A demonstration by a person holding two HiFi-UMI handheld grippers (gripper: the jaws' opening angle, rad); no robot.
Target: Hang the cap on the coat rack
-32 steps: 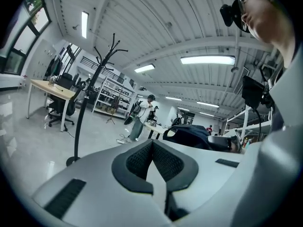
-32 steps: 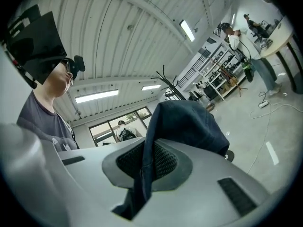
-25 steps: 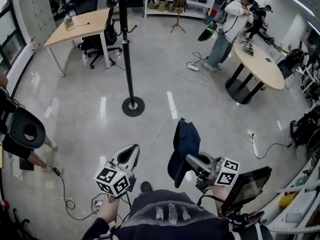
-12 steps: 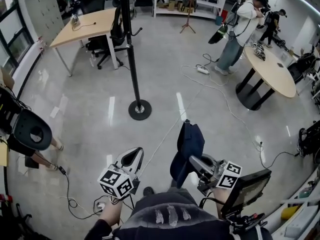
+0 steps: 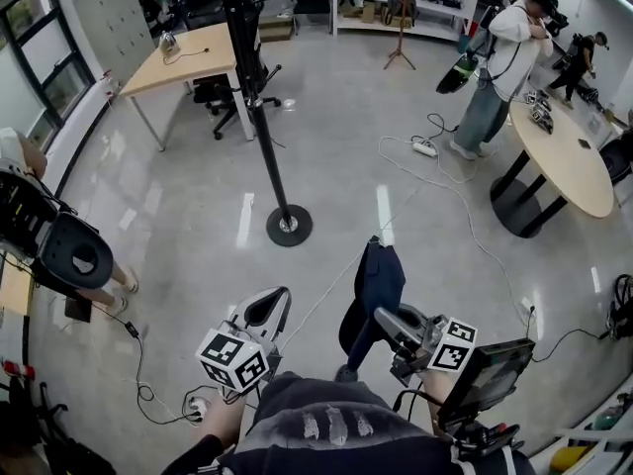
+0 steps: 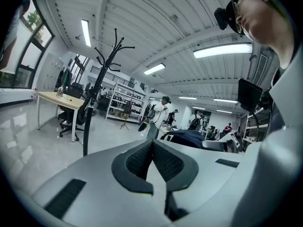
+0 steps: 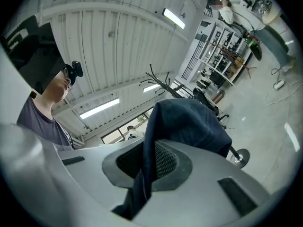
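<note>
My right tongs (image 5: 382, 317) pinch the dark cap (image 5: 377, 277); my left tongs (image 5: 274, 301) are pressed together; the coat rack (image 5: 260, 117) stands far left.

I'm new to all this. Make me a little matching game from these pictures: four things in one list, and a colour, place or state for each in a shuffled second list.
Things
1. cap
2. coat rack
3. left gripper
4. round table

Descriptions
A. black, upright on its round base, ahead of the person
B. dark blue, pinched in the right gripper
C. pale wooden top, at the right in the head view
D. fingers together, nothing between them

Pairs: 1-B, 2-A, 3-D, 4-C
</note>
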